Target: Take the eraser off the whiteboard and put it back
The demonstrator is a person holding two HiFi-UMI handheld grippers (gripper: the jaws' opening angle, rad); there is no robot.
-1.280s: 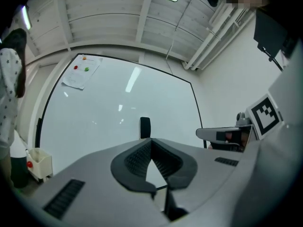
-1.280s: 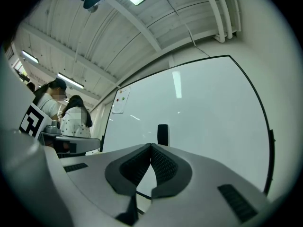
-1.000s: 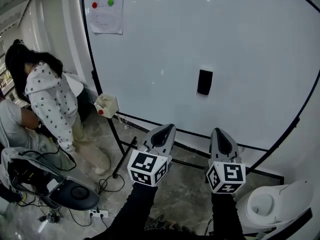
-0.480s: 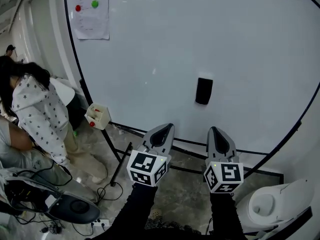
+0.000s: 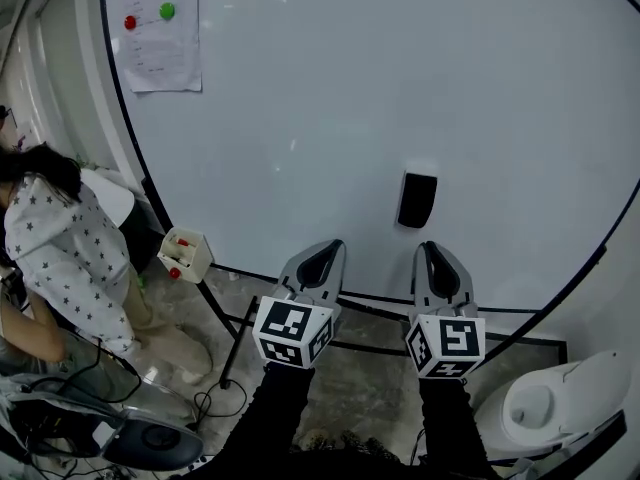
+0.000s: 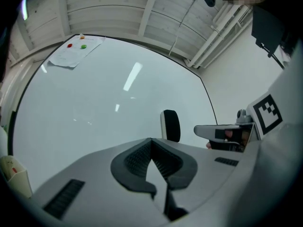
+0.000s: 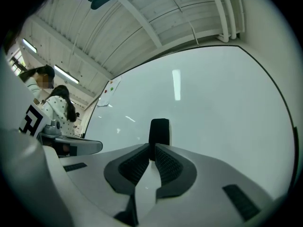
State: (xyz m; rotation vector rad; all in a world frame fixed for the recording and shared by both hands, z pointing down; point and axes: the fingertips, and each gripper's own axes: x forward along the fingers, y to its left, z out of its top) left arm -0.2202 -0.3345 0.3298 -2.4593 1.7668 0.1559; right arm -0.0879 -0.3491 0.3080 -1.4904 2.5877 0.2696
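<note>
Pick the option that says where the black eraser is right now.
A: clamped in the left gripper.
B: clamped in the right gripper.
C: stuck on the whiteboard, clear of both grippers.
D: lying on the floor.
C: the eraser sits on the whiteboard, beyond the tips of the right gripper, whose jaws are together with nothing between them; the left gripper is empty too.

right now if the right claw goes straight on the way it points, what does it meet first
Most likely the black eraser on the whiteboard: it sits in line beyond the shut right claw, with nothing between. Depth is hard to judge.
</note>
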